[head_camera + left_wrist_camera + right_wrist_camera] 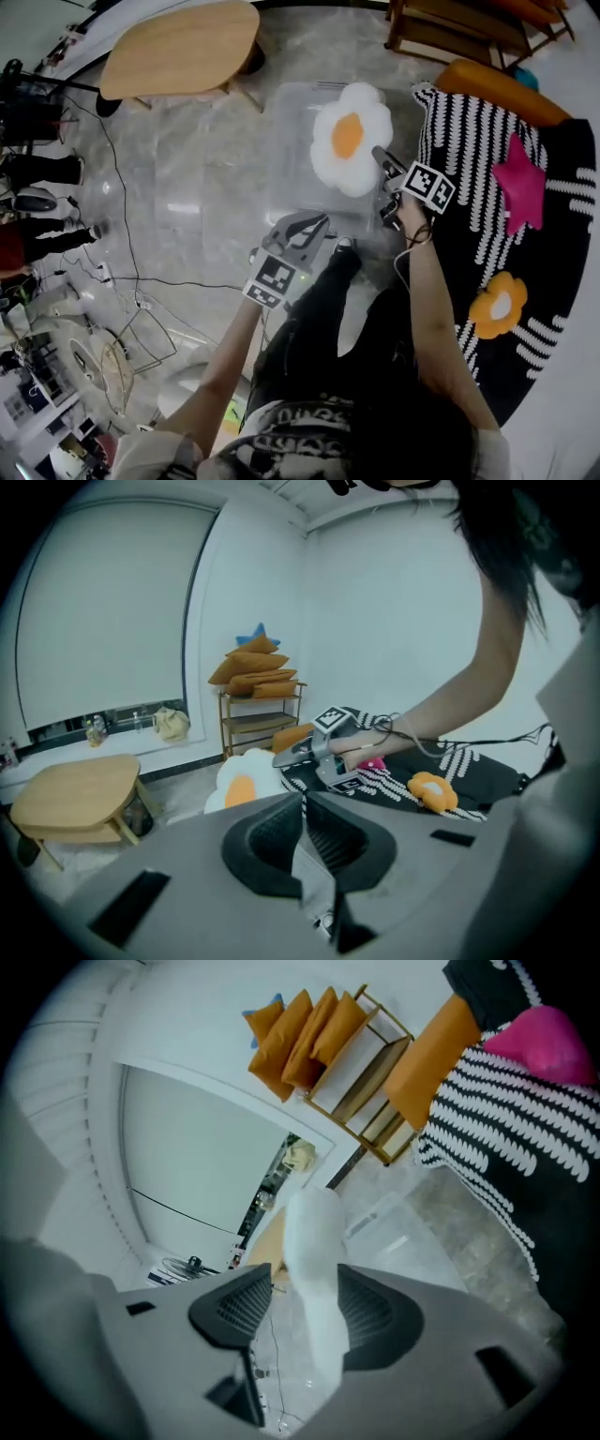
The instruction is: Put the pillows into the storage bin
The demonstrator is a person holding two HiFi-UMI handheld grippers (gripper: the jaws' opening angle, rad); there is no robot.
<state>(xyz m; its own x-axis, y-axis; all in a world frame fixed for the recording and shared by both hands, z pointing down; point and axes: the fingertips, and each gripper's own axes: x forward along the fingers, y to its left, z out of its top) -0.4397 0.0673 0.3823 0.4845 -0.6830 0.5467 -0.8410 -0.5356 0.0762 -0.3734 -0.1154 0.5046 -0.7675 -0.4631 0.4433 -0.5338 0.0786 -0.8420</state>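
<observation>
A white flower pillow with an orange centre lies in the clear storage bin on the floor. My right gripper is at the pillow's right edge. In the right gripper view the pillow's white edge stands between the jaws of the right gripper, with a gap on the left side, so it is open. My left gripper hovers at the bin's near edge, shut with nothing seen in it. It looks towards the pillow and the right gripper.
A black-and-white striped cover on the right carries a pink star pillow and an orange flower pillow. A wooden table stands far left. Cables run over the floor. A shelf with orange cushions stands by the wall.
</observation>
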